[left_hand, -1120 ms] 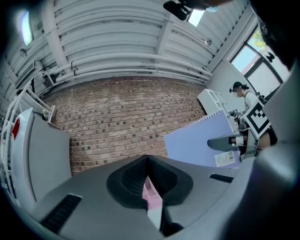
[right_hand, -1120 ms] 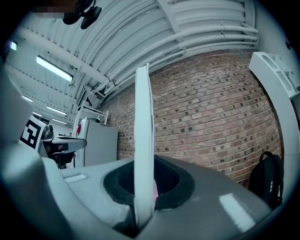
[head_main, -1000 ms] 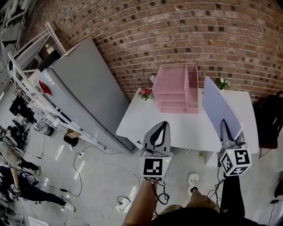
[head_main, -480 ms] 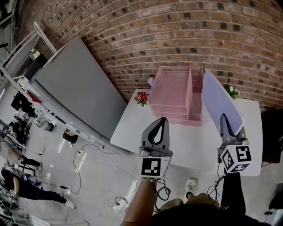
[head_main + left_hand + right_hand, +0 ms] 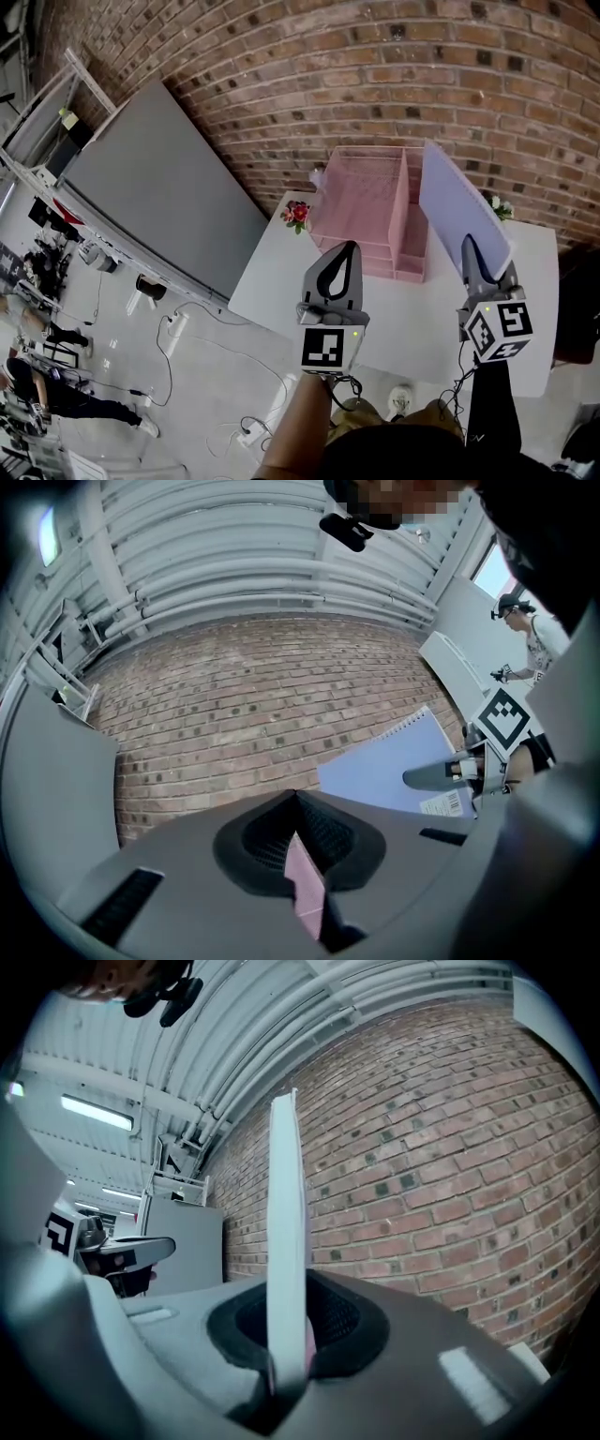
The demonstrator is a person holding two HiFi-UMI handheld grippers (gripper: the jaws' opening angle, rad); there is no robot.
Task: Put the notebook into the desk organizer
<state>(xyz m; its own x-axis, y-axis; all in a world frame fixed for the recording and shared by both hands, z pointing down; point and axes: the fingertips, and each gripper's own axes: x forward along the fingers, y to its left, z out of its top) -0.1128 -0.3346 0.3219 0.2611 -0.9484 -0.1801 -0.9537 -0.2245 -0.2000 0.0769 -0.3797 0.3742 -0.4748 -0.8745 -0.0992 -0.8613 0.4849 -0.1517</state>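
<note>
The pink wire desk organizer (image 5: 370,211) stands at the back of the white table (image 5: 412,314), against the brick wall. My right gripper (image 5: 472,251) is shut on the lower edge of the lavender spiral notebook (image 5: 459,208), which stands upright and tilted beside the organizer's right compartment. In the right gripper view the notebook (image 5: 287,1232) shows edge-on between the jaws of the right gripper (image 5: 289,1288). My left gripper (image 5: 347,248) hovers in front of the organizer, shut and empty. In the left gripper view, past that left gripper (image 5: 295,795), the notebook (image 5: 389,766) shows.
A small pot of red flowers (image 5: 298,213) sits left of the organizer and a white-flowered one (image 5: 497,206) behind the notebook. A large grey panel (image 5: 150,187) leans at the left. Cables (image 5: 187,347) lie on the floor.
Both grippers and the notebook have come closer to the organizer. The notebook's top now reaches up beside its right compartment.
</note>
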